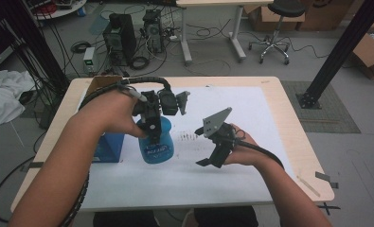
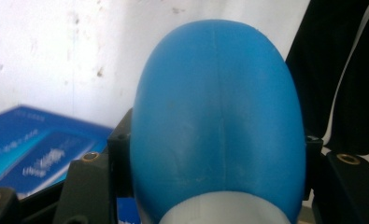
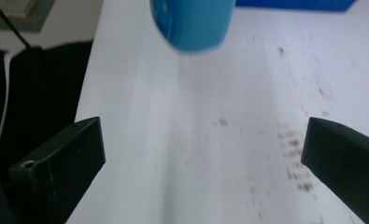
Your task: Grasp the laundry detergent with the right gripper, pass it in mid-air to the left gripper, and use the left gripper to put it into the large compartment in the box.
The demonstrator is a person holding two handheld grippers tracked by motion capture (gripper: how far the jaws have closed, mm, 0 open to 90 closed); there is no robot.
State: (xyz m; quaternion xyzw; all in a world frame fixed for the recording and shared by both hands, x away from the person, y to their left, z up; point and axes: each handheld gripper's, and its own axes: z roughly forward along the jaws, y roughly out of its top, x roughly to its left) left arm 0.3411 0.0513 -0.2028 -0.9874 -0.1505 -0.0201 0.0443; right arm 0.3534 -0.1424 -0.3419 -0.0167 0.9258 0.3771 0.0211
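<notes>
Sitting btwn L gripper (image 1: 152,124) jaws: blue bottle (image 1: 157,144)

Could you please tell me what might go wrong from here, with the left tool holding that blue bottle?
1. The left tool grips the blue bottle high up, on its rounded, smooth shoulder, so it might slip or tip.
2. The blue box sits close beside the bottle; a swing toward it could knock it.
3. The right tool hangs open near the bottle, so the two could collide.
</notes>
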